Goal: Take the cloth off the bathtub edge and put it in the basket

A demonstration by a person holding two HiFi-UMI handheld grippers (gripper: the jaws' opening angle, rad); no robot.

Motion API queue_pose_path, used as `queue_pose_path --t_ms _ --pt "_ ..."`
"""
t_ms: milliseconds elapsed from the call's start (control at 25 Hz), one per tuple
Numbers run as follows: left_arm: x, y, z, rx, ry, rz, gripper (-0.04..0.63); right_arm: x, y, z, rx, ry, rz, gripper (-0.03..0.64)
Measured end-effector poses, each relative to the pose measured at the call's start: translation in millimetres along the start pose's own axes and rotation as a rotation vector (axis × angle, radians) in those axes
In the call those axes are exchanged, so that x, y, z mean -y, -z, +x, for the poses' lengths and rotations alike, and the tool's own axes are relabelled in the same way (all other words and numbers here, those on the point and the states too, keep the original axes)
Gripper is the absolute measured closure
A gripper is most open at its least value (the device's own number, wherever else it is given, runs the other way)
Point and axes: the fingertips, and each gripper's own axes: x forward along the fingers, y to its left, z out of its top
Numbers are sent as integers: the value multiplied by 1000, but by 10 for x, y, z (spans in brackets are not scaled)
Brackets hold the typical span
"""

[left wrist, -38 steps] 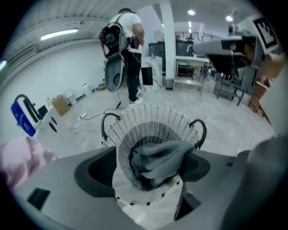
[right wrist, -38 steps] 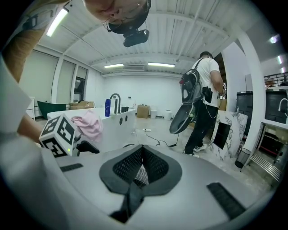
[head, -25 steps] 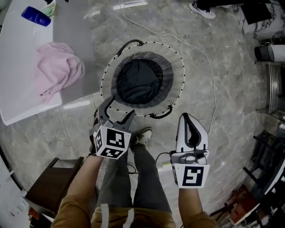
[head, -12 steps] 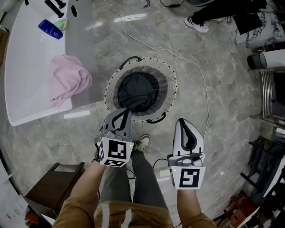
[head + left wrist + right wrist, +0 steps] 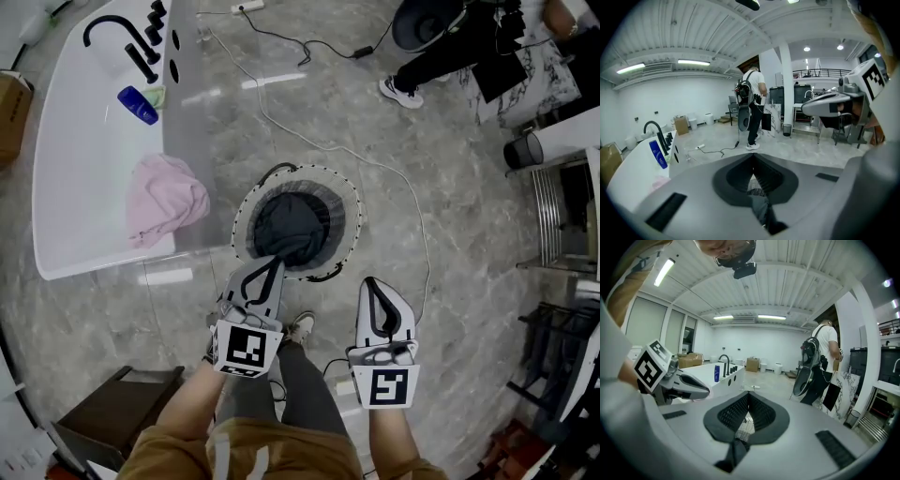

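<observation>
Both tongs are pinched together, nothing in them: left tongs [image 5: 267,267] up by the near rim of the basket [image 5: 349,202], right tongs [image 5: 373,286] beside them. A dark cloth [image 5: 295,225] already sits in the basket. The pink cloth [image 5: 164,197] is still draped on the bathtub [image 5: 84,187] edge, so I'd say the next move is opening up and reaching left. Can't see what's under the dark cloth.

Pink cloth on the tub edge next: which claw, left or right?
Left. The left claw is nearer the crumpled pink cloth on the white bathtub edge; the right claw sits farther off. Both are shut and empty.
</observation>
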Motion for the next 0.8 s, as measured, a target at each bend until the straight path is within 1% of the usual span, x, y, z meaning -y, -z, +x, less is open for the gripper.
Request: queue_pose_path --t_ms 160,280,360,480,520,640,720,800 --pt "-80 -578 -381 78 -12 4 589 -56 -374 -208 21 -21 -16 611" --pt "-172 -1097 -712 161 -43 3 589 -63 -691 -352 49 -26 -11 611" --pt "-208 -1420 -931 214 -62 -22 589 -43 -894 -460 62 -28 -19 611" --pt "-256 -1828 -1243 268 -75 -91 589 29 -1211 -618 99 -11 -20 611" --pt "-284 -1951 -1343 283 -81 -96 589 61 -1319 -659 114 -4 -21 611" --pt "-448 -2284 -1633 330 -129 -71 589 171 -1630 -711 149 -3 -31 611" --pt "-553 -2447 -1859 350 -162 -82 589 207 -1800 -771 143 -24 -36 611" --pt "-587 -2539 -2076 365 -178 -91 589 188 -1926 -862 149 -49 -37 611"
